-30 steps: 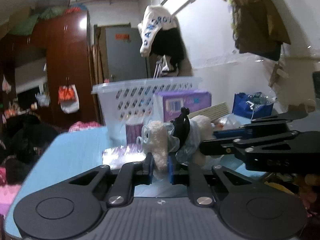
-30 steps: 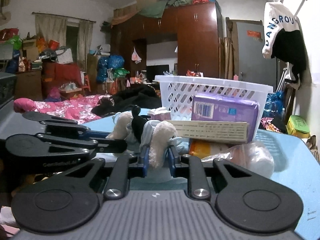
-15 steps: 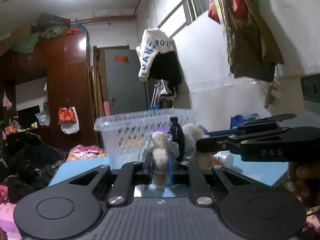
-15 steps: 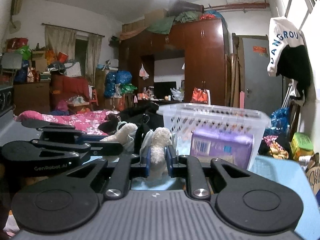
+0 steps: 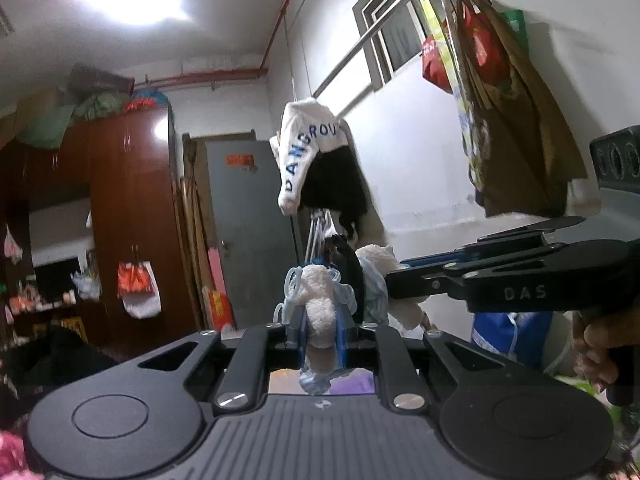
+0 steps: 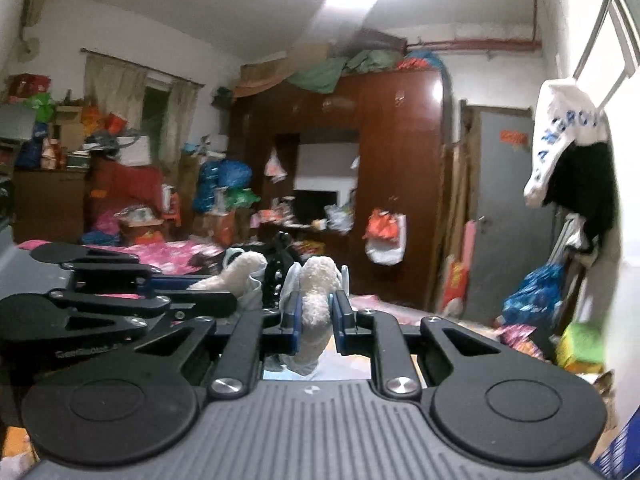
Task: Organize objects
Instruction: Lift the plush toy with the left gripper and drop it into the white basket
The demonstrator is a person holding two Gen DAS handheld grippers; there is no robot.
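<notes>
A white plush toy [image 5: 320, 304] with a black part and pale blue clothing hangs in the air between both grippers. My left gripper [image 5: 319, 334] is shut on one white limb of it. My right gripper [image 6: 316, 320] is shut on another white limb [image 6: 316, 300]. In the left wrist view the right gripper [image 5: 404, 280] reaches in from the right and grips the toy's far side. In the right wrist view the left gripper [image 6: 224, 300] comes in from the left. The basket and table are below, out of sight.
A wooden wardrobe [image 6: 360, 160] and a grey door [image 5: 248, 232] stand ahead. Clothes hang on a rail [image 5: 312, 160] by the right wall. A bed with pink bedding [image 6: 140, 248] lies at the left. Bags [image 5: 508, 120] hang at the window.
Both grippers have lifted the plush toy upward together. The white basket, purple pack and blue table have dropped below the views.
</notes>
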